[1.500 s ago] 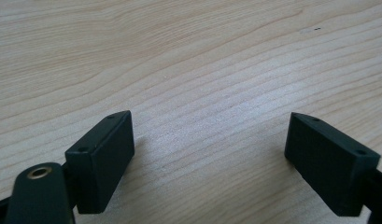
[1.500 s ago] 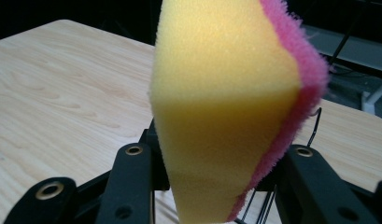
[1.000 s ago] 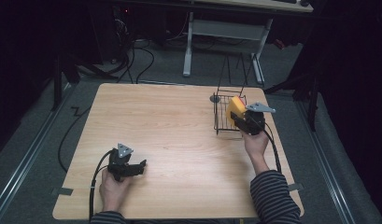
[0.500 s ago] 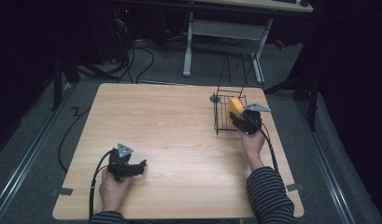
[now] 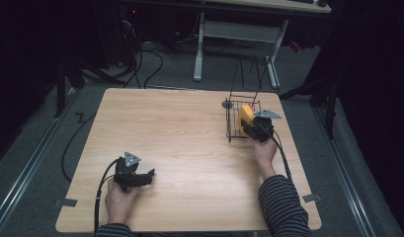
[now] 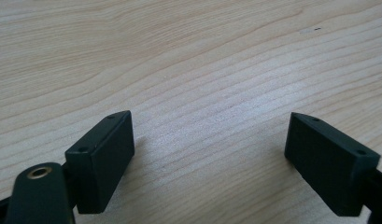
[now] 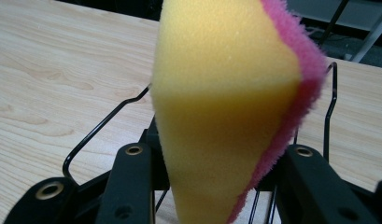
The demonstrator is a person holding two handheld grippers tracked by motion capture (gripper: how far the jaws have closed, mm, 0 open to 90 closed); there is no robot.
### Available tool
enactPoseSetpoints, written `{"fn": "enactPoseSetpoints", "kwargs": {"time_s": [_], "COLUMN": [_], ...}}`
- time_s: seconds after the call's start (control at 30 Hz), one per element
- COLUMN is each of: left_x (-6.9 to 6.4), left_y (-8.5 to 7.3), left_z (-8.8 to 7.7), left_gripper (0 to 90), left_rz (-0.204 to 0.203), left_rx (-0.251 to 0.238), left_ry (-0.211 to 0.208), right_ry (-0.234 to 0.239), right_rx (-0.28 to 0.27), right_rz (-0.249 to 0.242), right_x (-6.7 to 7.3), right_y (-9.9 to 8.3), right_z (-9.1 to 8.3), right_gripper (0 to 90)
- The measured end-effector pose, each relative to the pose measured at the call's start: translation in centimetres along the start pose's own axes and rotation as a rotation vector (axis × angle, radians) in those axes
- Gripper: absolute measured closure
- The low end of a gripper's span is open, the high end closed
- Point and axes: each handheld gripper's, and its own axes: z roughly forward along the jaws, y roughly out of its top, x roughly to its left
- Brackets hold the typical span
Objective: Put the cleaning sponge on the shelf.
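Sponge (image 7: 226, 116) — clamped in right gripper (image 5: 254, 126), over wire basket (image 5: 234, 123), not yet released; left gripper (image 5: 140, 177) apart, idle on tabletop (image 5: 189, 138).

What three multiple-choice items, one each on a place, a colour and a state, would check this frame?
1. Where does the wire basket stand on the table?
A. near the far right edge
B. at the near left corner
C. in the middle

2. What colours is the sponge?
A. green and white
B. yellow and pink
C. blue all over

3. How are the jaws of the left gripper?
A. shut on a sponge
B. shut on a cable
C. open, nothing between

Key: 1 A, the high view shows it there. 2 B, yellow foam with a pink fuzzy side. 3 C, bare wood shows between the jaws.
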Motion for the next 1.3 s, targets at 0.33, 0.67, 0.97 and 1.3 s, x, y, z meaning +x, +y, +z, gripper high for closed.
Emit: {"fn": "enactPoseSetpoints", "kwargs": {"time_s": [0.33, 0.67, 0.97, 1.3], "left_x": [0.0, 0.0, 0.0, 0.0], "left_y": [0.0, 0.0, 0.0, 0.0], "left_z": [0.0, 0.0, 0.0, 0.0], "left_gripper": [16.4, 16.4, 16.4, 16.4], "left_rz": [0.0, 0.0, 0.0, 0.0], "left_rx": [0.0, 0.0, 0.0, 0.0], "left_ry": [0.0, 0.0, 0.0, 0.0], "right_ry": [-0.005, -0.013, -0.004, 0.031], "right_rx": [0.016, 0.038, 0.053, 0.028], "right_rz": [-0.004, 0.005, 0.009, 0.059], "right_x": [0.2, 0.1, 0.2, -0.5], "right_y": [0.6, 0.5, 0.3, 0.7], "right_z": [0.6, 1.0, 1.1, 0.0], "right_gripper": [61.2, 55.5, 51.1, 30.1]}}
